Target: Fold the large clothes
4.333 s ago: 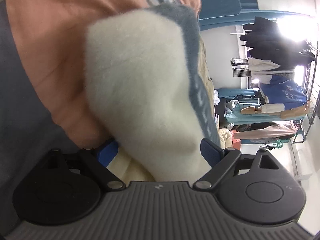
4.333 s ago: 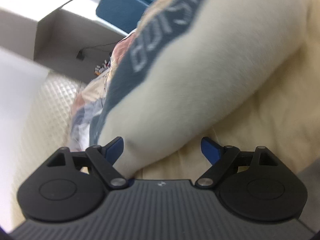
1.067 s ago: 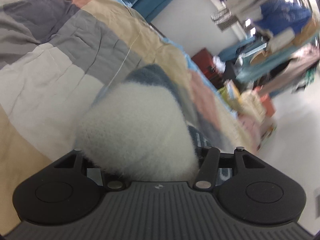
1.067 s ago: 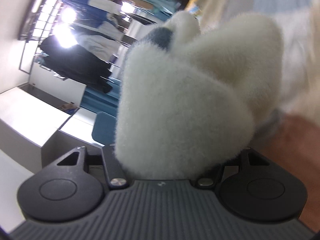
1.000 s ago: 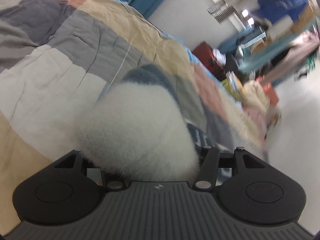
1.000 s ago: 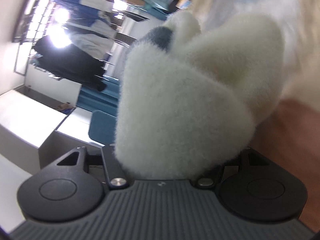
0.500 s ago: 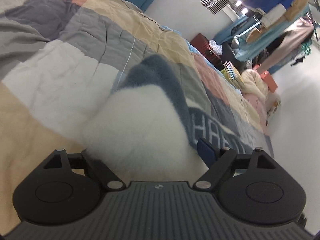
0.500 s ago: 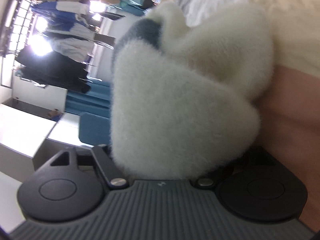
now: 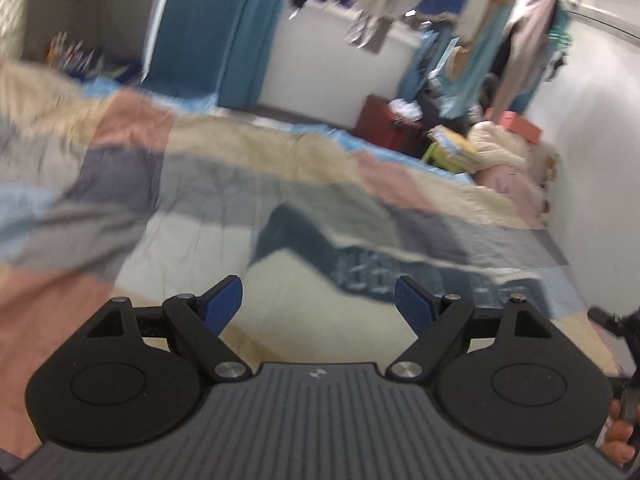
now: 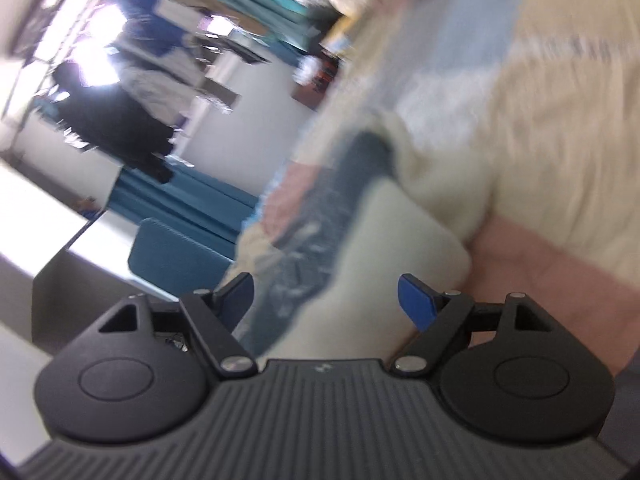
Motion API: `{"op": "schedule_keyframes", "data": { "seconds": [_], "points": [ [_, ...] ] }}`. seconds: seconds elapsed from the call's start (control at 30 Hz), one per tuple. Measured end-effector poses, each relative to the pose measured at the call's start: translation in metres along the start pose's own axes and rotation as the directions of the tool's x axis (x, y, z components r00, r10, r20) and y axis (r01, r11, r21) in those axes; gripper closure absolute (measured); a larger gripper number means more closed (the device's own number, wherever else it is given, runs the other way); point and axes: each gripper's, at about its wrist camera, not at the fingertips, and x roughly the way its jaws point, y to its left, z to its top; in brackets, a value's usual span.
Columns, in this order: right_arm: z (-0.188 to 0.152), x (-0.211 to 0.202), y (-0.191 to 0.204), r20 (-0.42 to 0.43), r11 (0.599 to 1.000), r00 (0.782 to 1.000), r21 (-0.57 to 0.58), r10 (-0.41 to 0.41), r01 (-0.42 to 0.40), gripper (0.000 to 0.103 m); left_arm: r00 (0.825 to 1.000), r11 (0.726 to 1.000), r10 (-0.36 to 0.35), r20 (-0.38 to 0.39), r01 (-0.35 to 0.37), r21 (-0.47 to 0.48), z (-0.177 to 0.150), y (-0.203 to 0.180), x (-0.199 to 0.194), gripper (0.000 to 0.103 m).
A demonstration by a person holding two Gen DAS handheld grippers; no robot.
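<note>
The large garment [image 9: 288, 272] is cream fleece with a dark blue lettered band [image 9: 360, 268]. It lies folded on the patchwork quilt [image 9: 200, 184] of a bed. In the left wrist view my left gripper [image 9: 318, 300] hovers above and short of it, open, its blue pads [image 9: 224, 300] wide apart with nothing between them. The right wrist view is blurred and shows the same garment [image 10: 400, 240] and its blue band [image 10: 316, 248] lying below. My right gripper [image 10: 326, 298] is open and clear of the fleece.
Beyond the bed stand a blue padded headboard [image 9: 192, 28], a rail of hanging clothes [image 9: 460, 20], a red box [image 9: 384, 120] and a cream bundle [image 9: 500, 148]. A white cupboard [image 10: 40, 232] is at the right view's left. A hand [image 9: 618, 436] shows at the left view's lower right.
Both grippers were shut on bunches of the fleece; both have opened, let go and lifted back. The garment now lies flat on the quilt below them.
</note>
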Motion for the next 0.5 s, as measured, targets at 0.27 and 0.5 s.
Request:
{"op": "schedule_keyframes", "data": {
  "seconds": [0.27,0.5],
  "points": [
    [-0.005,-0.098,0.091,0.187,0.924,0.978,-0.383,0.09,-0.012,0.021,0.991,0.983,-0.052,0.126,0.029,0.182,0.012,-0.051,-0.105,0.005],
    [-0.032,-0.159,0.117,0.248,0.842,0.96,-0.539,0.132,0.024,0.021,0.984,0.952,-0.085,0.153,0.035,0.303,-0.019,-0.075,-0.17,0.0]
  ]
}}
